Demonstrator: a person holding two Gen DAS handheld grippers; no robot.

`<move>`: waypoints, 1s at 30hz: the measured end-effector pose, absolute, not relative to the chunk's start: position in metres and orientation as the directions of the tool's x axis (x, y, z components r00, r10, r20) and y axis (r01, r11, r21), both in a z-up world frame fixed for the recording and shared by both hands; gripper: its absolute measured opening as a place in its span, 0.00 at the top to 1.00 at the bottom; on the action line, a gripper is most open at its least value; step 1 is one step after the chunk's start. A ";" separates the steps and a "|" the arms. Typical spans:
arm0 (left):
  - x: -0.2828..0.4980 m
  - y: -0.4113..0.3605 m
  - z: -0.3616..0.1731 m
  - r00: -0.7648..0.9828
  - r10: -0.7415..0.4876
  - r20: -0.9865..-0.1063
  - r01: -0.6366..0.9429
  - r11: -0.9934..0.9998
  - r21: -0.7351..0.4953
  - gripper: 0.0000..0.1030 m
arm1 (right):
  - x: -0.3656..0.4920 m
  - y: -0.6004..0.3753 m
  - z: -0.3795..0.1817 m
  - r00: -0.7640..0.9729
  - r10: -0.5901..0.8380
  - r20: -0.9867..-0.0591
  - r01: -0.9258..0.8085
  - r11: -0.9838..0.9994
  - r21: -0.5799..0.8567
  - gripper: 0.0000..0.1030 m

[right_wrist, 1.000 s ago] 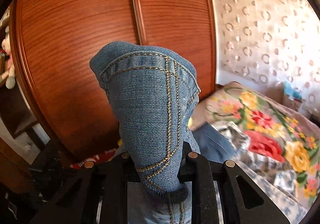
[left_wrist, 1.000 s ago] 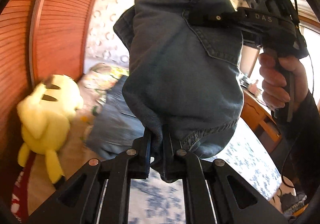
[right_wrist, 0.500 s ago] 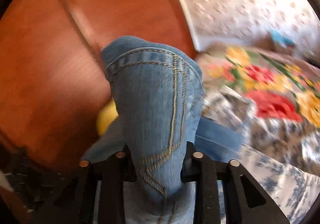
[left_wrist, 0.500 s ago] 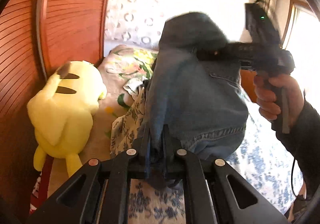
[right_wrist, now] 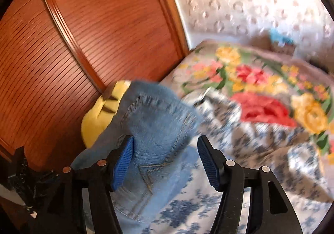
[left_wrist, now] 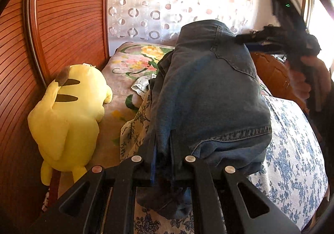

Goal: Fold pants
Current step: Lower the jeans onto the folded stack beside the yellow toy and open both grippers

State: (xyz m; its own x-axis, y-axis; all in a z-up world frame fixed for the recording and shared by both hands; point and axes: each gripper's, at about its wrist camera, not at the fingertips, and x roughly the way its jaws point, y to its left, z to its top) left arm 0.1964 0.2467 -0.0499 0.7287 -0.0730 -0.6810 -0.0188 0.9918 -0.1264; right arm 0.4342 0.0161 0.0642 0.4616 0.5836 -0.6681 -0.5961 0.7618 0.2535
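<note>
The left gripper pinches a fold of the dark blue denim pants, bunched just ahead of its fingers. Only the right wrist view shows the right gripper jaws just opening, pale denim leaning against the left blue pad, clear of the other. A yellow plush toy lies left.

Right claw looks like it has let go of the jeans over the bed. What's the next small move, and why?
Probably open the left claw too. It is shut on the jeans, while the right claw has just been opening; its pads no longer press the denim between them. The jeans bunch over the floral bedspread, so releasing would let the fold settle.
</note>
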 end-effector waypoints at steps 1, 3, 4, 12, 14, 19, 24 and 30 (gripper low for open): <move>0.196 0.247 -0.050 0.726 -0.067 -0.684 -0.025 0.992 -0.123 0.89 | 0.426 0.012 0.073 0.507 0.569 -0.648 -0.593 0.776 0.217 0.38; 0.196 0.247 -0.050 0.724 -0.065 -0.686 -0.031 0.992 -0.126 0.88 | 0.405 0.006 0.085 0.577 0.576 -0.580 -0.604 0.778 0.172 0.54; 0.195 0.248 -0.049 0.726 -0.065 -0.684 -0.034 0.991 -0.129 0.88 | 0.396 0.007 0.088 0.570 0.609 -0.552 -0.632 0.754 0.179 0.56; 0.183 0.243 -0.027 0.757 -0.039 -0.652 -0.062 0.989 -0.131 0.84 | 0.412 0.051 0.036 0.492 0.600 -0.630 -0.714 0.692 0.102 0.69; 0.177 0.238 -0.019 0.773 -0.028 -0.634 -0.064 0.991 -0.122 0.82 | 0.428 0.055 0.022 0.485 0.571 -0.662 -0.691 0.714 0.109 0.69; 0.171 0.222 -0.004 0.794 -0.037 -0.607 -0.038 0.993 -0.111 0.62 | 0.448 0.054 0.008 0.482 0.546 -0.685 -0.652 0.746 0.135 0.69; 0.181 0.203 -0.006 0.793 -0.071 -0.605 0.017 0.995 -0.093 0.53 | 0.439 0.047 0.025 0.498 0.580 -0.645 -0.640 0.747 0.177 0.69; 0.184 0.194 -0.020 0.766 -0.042 -0.641 0.009 0.998 -0.055 0.53 | 0.382 0.016 0.028 0.527 0.602 -0.600 -0.656 0.736 0.163 0.69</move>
